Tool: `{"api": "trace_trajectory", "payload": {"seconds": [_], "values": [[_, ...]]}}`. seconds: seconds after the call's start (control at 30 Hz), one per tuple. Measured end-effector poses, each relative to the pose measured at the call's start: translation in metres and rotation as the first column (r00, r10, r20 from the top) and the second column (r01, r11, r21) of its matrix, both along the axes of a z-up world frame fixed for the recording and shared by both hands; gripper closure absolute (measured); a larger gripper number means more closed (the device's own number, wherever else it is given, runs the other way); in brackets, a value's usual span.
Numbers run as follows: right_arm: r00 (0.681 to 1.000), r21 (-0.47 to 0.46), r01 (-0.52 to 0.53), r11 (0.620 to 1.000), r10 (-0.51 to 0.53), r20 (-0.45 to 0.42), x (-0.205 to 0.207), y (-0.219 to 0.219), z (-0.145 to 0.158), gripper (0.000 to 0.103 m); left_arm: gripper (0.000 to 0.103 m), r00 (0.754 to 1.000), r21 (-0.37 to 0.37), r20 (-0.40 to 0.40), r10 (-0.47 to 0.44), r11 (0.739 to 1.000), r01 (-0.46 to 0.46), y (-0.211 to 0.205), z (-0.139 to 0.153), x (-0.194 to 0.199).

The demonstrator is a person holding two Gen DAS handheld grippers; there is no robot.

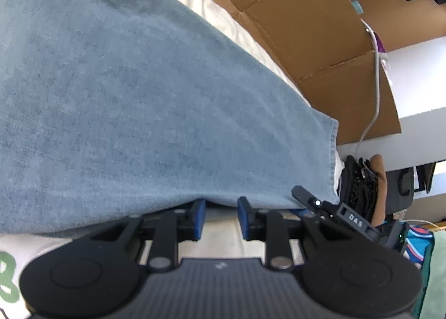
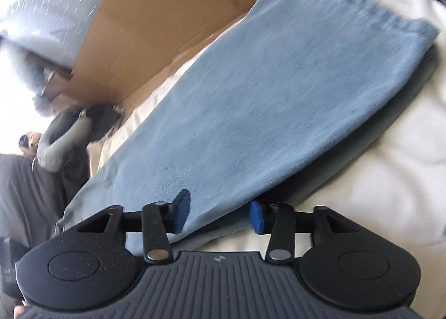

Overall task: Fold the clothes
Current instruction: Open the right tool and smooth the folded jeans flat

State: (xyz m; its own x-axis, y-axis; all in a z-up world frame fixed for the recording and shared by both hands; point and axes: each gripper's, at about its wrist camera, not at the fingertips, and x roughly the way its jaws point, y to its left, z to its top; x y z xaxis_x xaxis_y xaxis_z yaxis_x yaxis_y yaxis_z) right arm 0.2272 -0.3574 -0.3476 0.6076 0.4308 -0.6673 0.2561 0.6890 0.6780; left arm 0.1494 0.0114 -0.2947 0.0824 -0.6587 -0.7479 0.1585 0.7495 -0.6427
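Note:
A light blue denim garment (image 1: 139, 96) lies spread flat on a cream sheet (image 1: 217, 238). Its stitched hem (image 1: 333, 151) ends at the right. My left gripper (image 1: 221, 218) sits at the garment's near edge. Its blue pads stand a narrow gap apart with bare sheet between them, and the cloth edge lies just over the tips. In the right wrist view the same denim (image 2: 264, 96) runs diagonally to its hem (image 2: 362, 4). My right gripper (image 2: 218, 214) is open wide. The garment's near edge lies between the pads without being pinched.
Flattened brown cardboard (image 1: 306, 26) borders the sheet's far side, with a white cable (image 1: 376, 82) hanging over it. A black part marked DAS (image 1: 354, 218) sits beside the hem corner. Colourful clothes (image 1: 418, 241) lie at the right. A person's grey sleeve (image 2: 64, 138) shows at left.

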Motion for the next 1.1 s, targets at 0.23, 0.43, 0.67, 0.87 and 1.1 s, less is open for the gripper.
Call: {"api": "trace_trajectory", "payload": {"seconds": [0.23,0.43,0.67,0.87,1.1], "values": [[0.999,0.001,-0.044,0.999,0.044,-0.003,0.005,0.020,-0.003,0.051,0.074,1.000,0.022,-0.001,-0.019,1.000,0.019,-0.005,-0.003,-0.004],[0.998,0.036,-0.065,0.997,0.066,-0.006,-0.001,0.026,-0.009,0.051,0.070,1.000,0.045,-0.009,-0.017,0.999,0.017,-0.003,-0.009,-0.005],[0.990,0.053,-0.138,0.989,0.138,-0.006,0.001,0.052,-0.010,0.051,0.062,0.998,0.075,-0.035,-0.055,0.996,0.058,0.005,0.000,0.004],[0.984,0.042,-0.176,0.983,0.177,-0.006,0.006,0.069,-0.009,0.051,0.056,0.993,0.122,-0.040,-0.114,0.986,0.118,0.021,0.024,0.021],[0.977,0.032,-0.211,0.977,0.211,-0.007,0.012,0.089,-0.008,0.050,0.055,0.992,0.207,0.031,-0.119,0.972,0.111,0.055,0.044,0.028]]}}
